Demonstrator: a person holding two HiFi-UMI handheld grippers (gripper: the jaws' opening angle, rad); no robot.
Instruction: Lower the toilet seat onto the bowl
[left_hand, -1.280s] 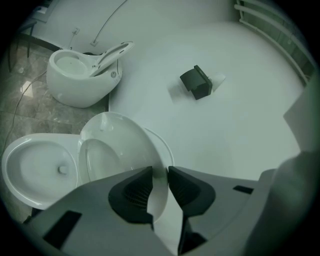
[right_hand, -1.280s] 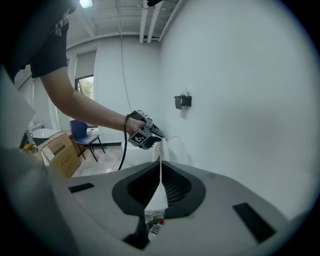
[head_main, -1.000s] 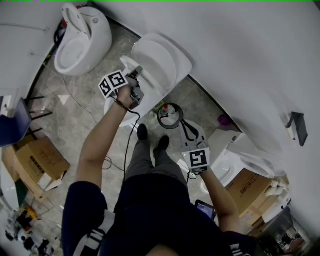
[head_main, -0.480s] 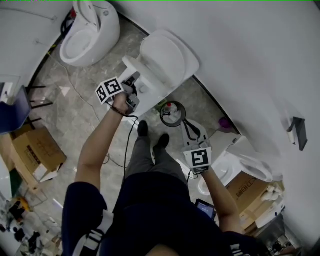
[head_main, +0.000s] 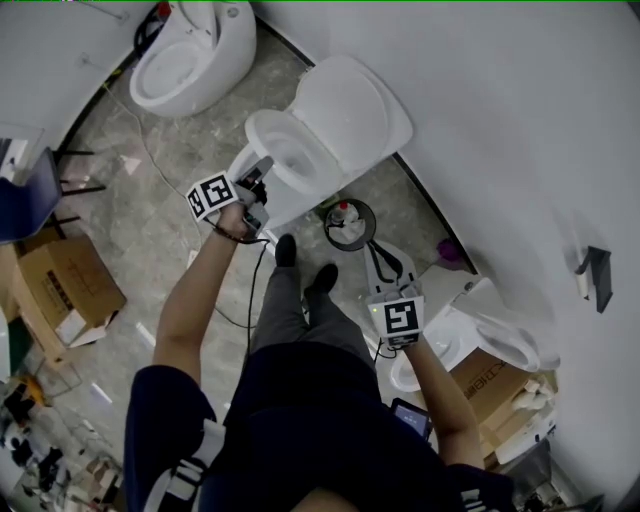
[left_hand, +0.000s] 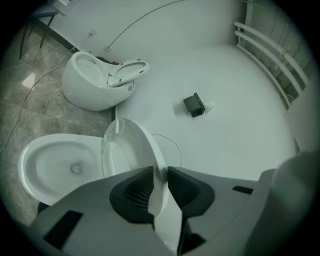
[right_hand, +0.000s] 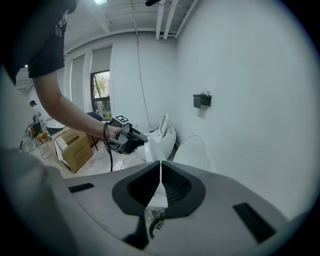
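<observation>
The room has white walls and a grey stone floor (head_main: 160, 215), and a white toilet bowl (left_hand: 50, 162) stands near the wall. Its toilet seat (left_hand: 142, 142) is raised and tilted over the bowl, apart from the lid (head_main: 355, 105) that leans back behind it. The left gripper (left_hand: 161, 174) has its jaws closed narrowly on the front rim of the seat, and both pads press on the rim. The right gripper (right_hand: 160, 163) is held low and well apart from the toilet, with its jaws together and nothing between them. A second toilet (left_hand: 95, 85) stands farther along the wall, and a cardboard box (head_main: 60, 285) lies on the floor.
</observation>
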